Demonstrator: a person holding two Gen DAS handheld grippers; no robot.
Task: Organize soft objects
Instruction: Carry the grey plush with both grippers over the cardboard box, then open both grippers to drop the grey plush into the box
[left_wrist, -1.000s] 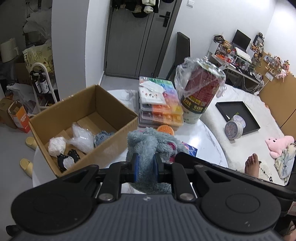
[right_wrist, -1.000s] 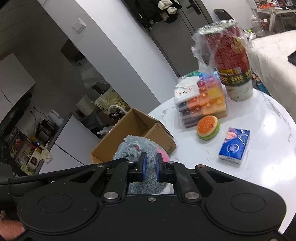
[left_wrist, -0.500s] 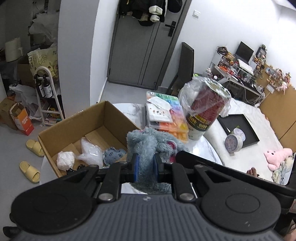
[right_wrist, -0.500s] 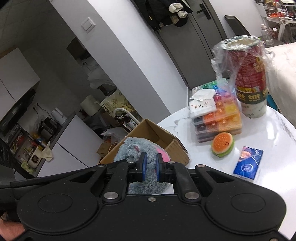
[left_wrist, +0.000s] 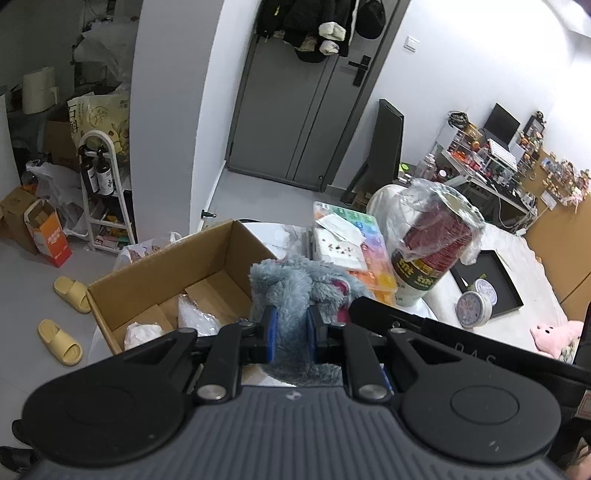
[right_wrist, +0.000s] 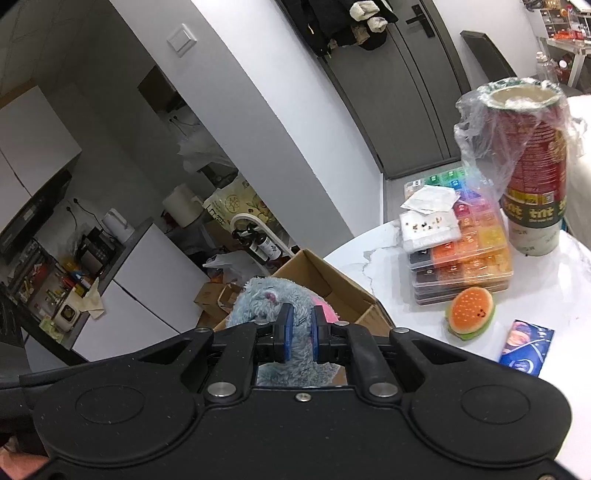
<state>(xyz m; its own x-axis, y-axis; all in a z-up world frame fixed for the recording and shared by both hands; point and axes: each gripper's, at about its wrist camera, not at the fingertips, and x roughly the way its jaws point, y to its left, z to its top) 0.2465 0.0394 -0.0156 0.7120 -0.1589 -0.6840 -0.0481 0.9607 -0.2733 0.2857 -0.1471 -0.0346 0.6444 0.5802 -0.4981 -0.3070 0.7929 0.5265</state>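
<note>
We see a white marble table (right_wrist: 388, 243). On it, the cardboard box (right_wrist: 332, 284) is left of the bead cases (right_wrist: 461, 251); burger toy (right_wrist: 470, 309) and tissue pack (right_wrist: 527, 346) lie in front of the cases, cup stack (right_wrist: 532, 173) to their right.

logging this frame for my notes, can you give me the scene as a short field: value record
held item: grey-blue plush toy, gripped by both
left gripper: shut on the plush toy
right gripper: shut on the plush toy
target container: open cardboard box, plastic-wrapped items inside
still on table: burger toy, blue tissue pack
other table items: stacked colourful bead cases, plastic-wrapped cup stack
</note>
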